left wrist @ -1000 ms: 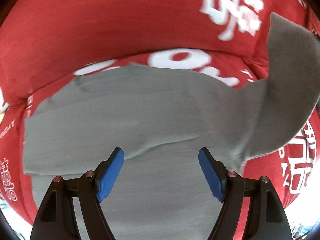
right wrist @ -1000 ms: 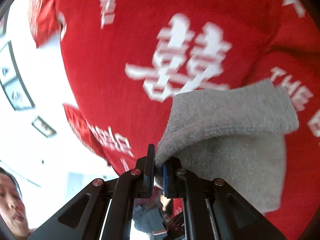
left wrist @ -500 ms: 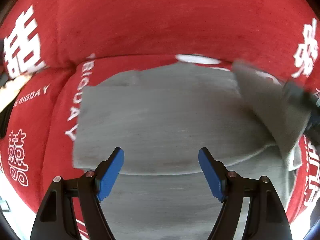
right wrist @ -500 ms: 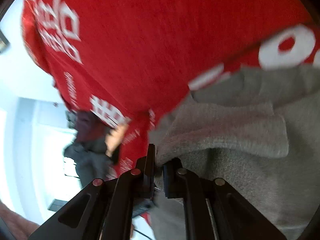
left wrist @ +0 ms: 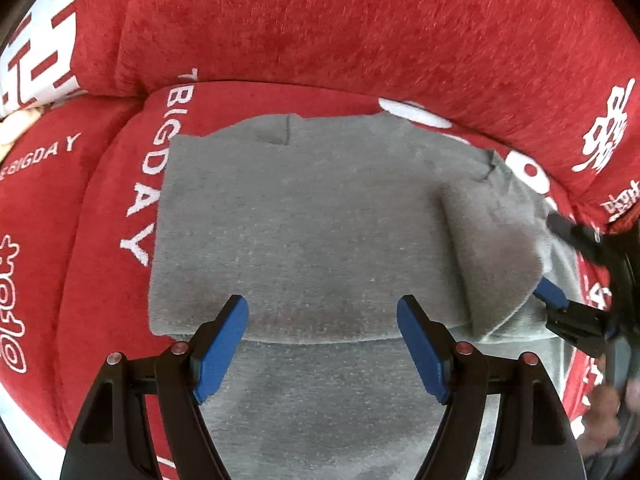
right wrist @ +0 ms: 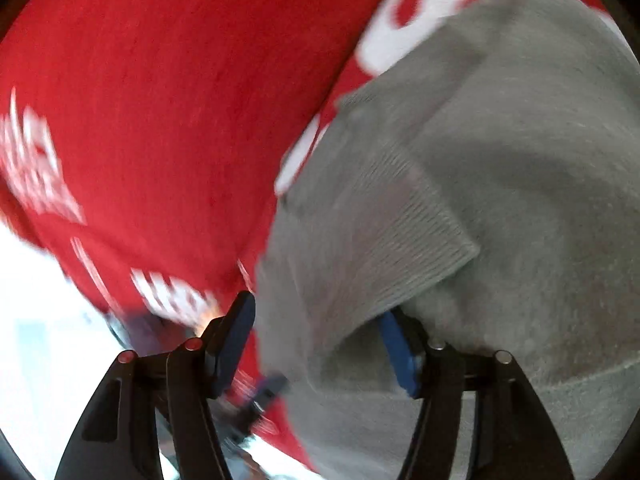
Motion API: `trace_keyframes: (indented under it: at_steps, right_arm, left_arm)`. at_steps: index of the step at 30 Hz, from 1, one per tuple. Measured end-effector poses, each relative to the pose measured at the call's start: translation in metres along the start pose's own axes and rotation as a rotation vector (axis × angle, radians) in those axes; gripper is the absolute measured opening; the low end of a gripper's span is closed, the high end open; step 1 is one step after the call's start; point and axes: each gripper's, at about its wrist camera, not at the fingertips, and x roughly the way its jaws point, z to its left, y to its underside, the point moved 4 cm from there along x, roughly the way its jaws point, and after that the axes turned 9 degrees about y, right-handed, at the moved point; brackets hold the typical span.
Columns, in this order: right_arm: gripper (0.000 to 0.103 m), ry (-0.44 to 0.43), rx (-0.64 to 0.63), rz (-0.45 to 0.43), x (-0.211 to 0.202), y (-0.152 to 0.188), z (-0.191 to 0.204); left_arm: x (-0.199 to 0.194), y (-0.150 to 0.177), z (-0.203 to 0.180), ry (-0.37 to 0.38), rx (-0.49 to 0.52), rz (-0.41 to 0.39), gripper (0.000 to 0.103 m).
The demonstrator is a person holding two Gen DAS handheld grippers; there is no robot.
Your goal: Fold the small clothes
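A grey knitted garment (left wrist: 304, 216) lies flat on a red sofa cover, its lower part folded up into a straight hem line. My left gripper (left wrist: 322, 320) hovers open over the garment's near part, with nothing between its blue pads. One sleeve (left wrist: 492, 248) is folded inward over the garment's right side. My right gripper (left wrist: 560, 268) stands at that sleeve's end. In the right wrist view, the right gripper (right wrist: 320, 332) is open, and the ribbed cuff (right wrist: 380, 240) lies loose between the spread fingers. The image is blurred by motion.
The red sofa cover (left wrist: 320, 32) with white lettering rises into a backrest behind the garment. A seat seam runs at the left (left wrist: 104, 152). A person's hand (left wrist: 600, 412) shows blurred at the lower right. A bright white room lies beyond the sofa (right wrist: 48, 320).
The right gripper carried the sleeve in over the garment's body and then opened, letting the cuff go. The left gripper stayed open while its view shifted over the garment.
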Motion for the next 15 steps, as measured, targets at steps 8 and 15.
trace_keyframes:
  at_steps: [8,15]
  right_arm:
    - [0.008,0.059,-0.367,0.023,0.012,0.009,0.075]
    - [0.013,0.259,-0.799,0.230,0.084,0.093,0.109]
  left_arm:
    - [-0.014,-0.001,0.022,0.140,-0.069,-0.013,0.078]
    - [-0.030,0.004,0.060,0.212,-0.178,-0.039,0.078]
